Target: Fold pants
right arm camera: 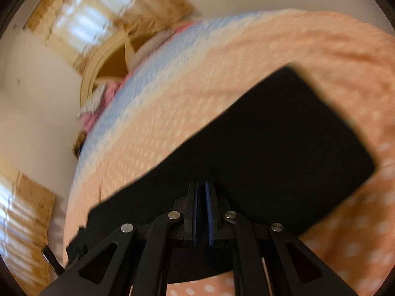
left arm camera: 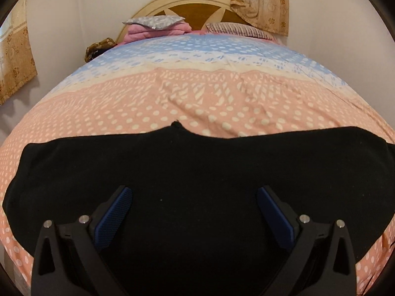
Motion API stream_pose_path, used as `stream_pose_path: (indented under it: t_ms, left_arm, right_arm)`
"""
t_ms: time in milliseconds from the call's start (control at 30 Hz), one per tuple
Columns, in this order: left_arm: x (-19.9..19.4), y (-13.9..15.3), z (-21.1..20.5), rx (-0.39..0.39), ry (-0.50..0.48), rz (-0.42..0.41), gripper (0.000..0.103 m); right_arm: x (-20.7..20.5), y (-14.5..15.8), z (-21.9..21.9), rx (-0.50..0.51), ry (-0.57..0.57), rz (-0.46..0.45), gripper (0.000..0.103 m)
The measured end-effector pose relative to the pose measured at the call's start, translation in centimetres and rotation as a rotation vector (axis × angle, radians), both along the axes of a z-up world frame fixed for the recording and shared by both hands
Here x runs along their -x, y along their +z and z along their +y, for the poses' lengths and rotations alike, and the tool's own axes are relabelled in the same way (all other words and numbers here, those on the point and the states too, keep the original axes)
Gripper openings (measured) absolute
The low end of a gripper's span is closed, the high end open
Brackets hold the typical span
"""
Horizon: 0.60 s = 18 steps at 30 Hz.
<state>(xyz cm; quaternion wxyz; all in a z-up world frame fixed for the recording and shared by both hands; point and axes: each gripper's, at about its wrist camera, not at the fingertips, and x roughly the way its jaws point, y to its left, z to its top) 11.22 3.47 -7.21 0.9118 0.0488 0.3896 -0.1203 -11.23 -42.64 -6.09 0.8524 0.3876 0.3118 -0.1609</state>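
Note:
The black pants (left arm camera: 192,162) lie flat across the near end of the bed, spread wide from left to right. My left gripper (left arm camera: 193,197) is open and empty, its blue-padded fingers (left arm camera: 123,204) hovering just over the dark cloth. In the blurred, tilted right wrist view the pants (right arm camera: 284,143) show as a long black strip on the bedspread. My right gripper (right arm camera: 201,185) has its fingers nearly together over the pants, with only a thin gap between the blue pads; no cloth shows between them.
The bed carries a peach and blue dotted bedspread (left arm camera: 197,91). Pillows (left arm camera: 155,22) and folded pink bedding rest against the cream headboard (left arm camera: 195,2). Curtains (left arm camera: 261,2) hang behind; a wall stands to the left. The other gripper's edge (right arm camera: 53,259) shows at lower left.

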Motion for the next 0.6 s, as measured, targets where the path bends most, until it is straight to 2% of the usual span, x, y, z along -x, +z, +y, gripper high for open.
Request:
stream_pose_path:
  t_ms: [33,67,100,167,233,433,500,567,600]
  left_arm:
    - [0.1,-0.1,0.0,-0.002,0.001,-0.003,0.103]
    - [0.1,-0.2,-0.1,-0.008,0.001,-0.007,0.103]
    - [0.2,-0.3,-0.2,-0.012,0.003,-0.010,0.103]
    - [0.2,-0.5,-0.3,-0.018,0.006,-0.015,0.103]
    - [0.9,-0.7,-0.5,-0.018,0.009,-0.022,0.103]
    - [1.4,-0.9,-0.8,-0.031,0.026,-0.031,0.103]
    - [1.5,-0.9,-0.8,-0.029,0.028,-0.033,0.103]
    - [1.5,-0.9,-0.8,-0.028,0.028,-0.033,0.103]
    - [1.5,-0.9,-0.8,-0.029,0.028,-0.033,0.103]
  right_arm:
    - [1.2,0.9,-0.6,0.018,-0.042,-0.052,0.007]
    - [2.8,1.9,-1.7,0.027,-0.094,-0.120,0.018]
    - [3.8,2.5,-2.6,0.026,-0.130,-0.152,0.056]
    - [5.3,3.1,-4.2,0.017,-0.192,-0.178,0.102]
    - [6.0,3.3,-5.5,0.026,-0.206,-0.176,0.102]
    - [4.4,2.6,-6.8,0.164,-0.068,0.033,0.099]
    - [4.0,1.2,-7.0,0.148,-0.043,0.081,0.085]
    - [4.1,-0.2,-7.8,0.087,-0.038,0.099,0.084]
    - [4.3,-0.8,-7.6,0.080,-0.036,0.114,0.079]
